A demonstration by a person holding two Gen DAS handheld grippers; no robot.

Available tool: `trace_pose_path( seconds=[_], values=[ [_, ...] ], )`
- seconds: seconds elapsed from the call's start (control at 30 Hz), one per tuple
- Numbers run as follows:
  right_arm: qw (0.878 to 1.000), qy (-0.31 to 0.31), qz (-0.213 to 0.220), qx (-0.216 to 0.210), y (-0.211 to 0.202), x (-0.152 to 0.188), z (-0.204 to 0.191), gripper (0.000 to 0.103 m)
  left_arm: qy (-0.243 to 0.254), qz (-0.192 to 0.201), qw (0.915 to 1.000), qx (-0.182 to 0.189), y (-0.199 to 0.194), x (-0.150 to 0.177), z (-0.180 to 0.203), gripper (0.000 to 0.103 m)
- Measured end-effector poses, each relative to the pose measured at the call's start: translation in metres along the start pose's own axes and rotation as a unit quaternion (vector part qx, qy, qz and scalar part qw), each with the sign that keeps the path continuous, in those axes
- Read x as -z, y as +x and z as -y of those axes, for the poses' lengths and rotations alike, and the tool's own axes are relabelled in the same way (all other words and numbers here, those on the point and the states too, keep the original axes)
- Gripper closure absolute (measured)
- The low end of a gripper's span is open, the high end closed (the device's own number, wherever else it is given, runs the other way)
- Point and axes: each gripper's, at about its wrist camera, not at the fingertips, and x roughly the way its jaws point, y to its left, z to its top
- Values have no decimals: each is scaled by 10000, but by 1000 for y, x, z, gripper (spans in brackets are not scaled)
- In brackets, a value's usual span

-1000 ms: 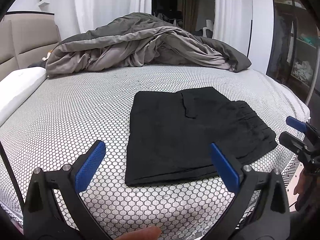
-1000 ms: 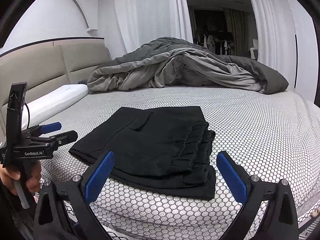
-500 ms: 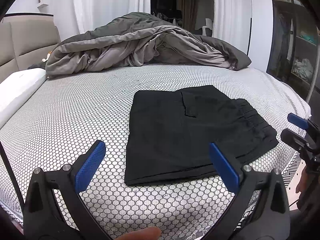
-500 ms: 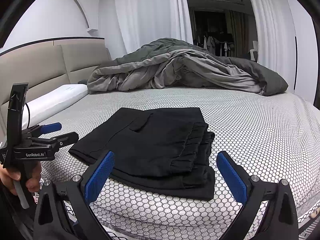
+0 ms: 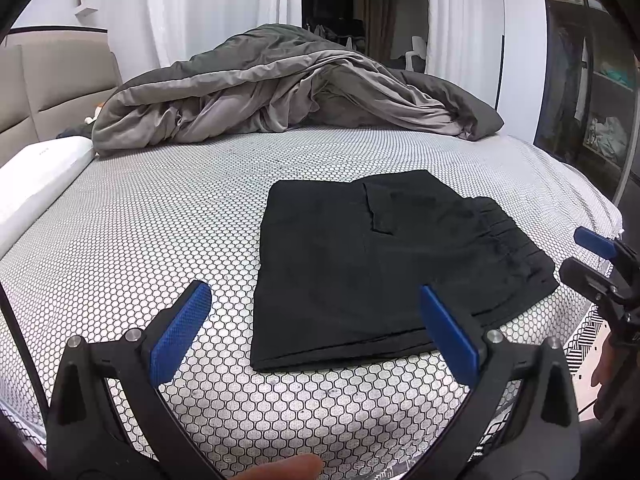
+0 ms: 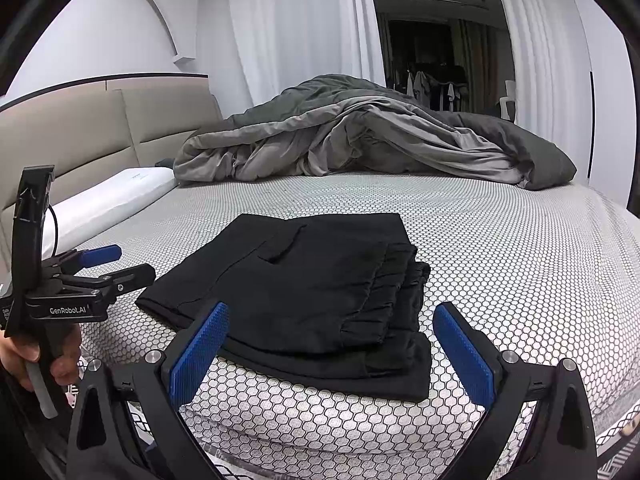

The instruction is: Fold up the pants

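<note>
Left jaws: the left gripper (image 5: 316, 330) stands spread wide with nothing between its blue pads, hovering over the near edge of the bed (image 5: 160, 220).
Right jaws: the right gripper (image 6: 330, 350) is likewise spread wide and empty, held off the bed's near edge.
Pants position: the black pants (image 6: 304, 288) lie flat on the honeycomb-patterned bed cover, already a compact layered rectangle, ahead of both sets of jaws and touching neither.
Direction from left: in the left wrist view the pants (image 5: 384, 264) sit ahead and to the right, folded edge toward the jaws.
Direction from right: straight ahead, the gathered waistband stack just beyond the pads.
Long axis: roughly across the bed's front edge, waistband end on the right.
Nearer hand: the right, I judge.
Progress: folding looks essentially finished.
Background: a rumpled grey duvet (image 5: 288, 88) lies well apart, beyond the pants.
</note>
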Motion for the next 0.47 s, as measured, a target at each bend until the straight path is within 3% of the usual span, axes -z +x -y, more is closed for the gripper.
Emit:
trace_pose_path(
  seconds=[0.47],
  values=[
    [10000,21,-27,13,6,-2,1,0,58,22,10000,74,0,0,-3,1]
  ],
)
